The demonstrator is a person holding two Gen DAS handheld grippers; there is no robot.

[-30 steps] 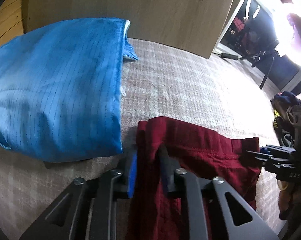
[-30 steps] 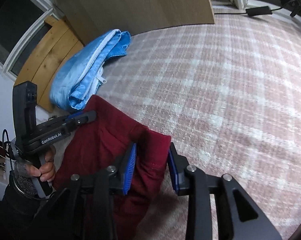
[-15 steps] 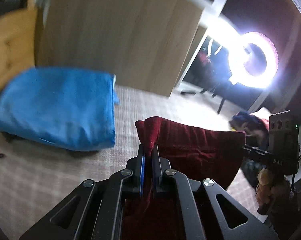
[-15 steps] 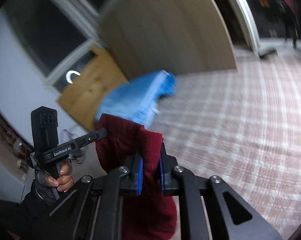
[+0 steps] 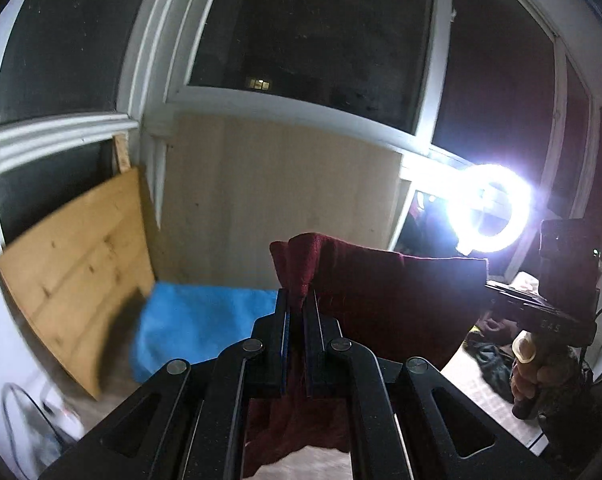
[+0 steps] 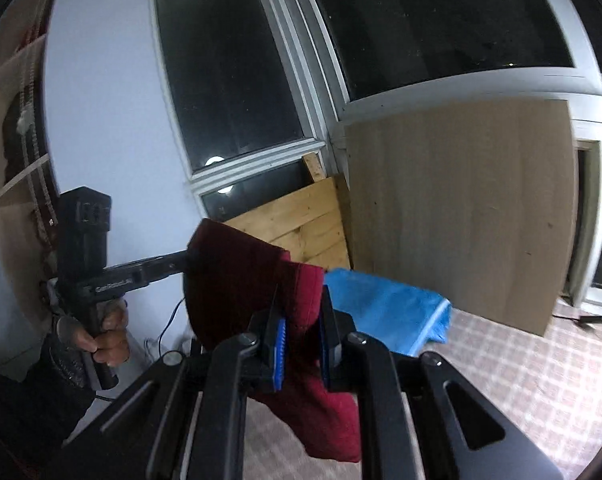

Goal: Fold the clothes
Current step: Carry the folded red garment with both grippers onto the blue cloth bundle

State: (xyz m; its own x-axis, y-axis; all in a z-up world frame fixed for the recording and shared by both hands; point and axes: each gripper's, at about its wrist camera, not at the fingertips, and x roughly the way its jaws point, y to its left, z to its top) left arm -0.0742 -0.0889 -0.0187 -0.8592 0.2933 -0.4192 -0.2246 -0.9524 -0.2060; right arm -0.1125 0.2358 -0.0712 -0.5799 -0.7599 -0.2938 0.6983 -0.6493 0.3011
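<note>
Dark red garment (image 5: 381, 304) hangs in air, top edge stretched sideways between left gripper (image 5: 297, 312) and right gripper (image 6: 301, 320), both clamped on its upper corners; folded blue garment (image 6: 385, 312) lies beyond on checked surface (image 6: 521, 376).

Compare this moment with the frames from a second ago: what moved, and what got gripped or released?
Both tongs, open around the red garment's top edge a second ago, closed on it and lifted it off the checked bedcover; it now hangs between the left tongs and right tongs. The cameras tilted up toward the windows. The folded blue garment stayed where it lay.
</note>
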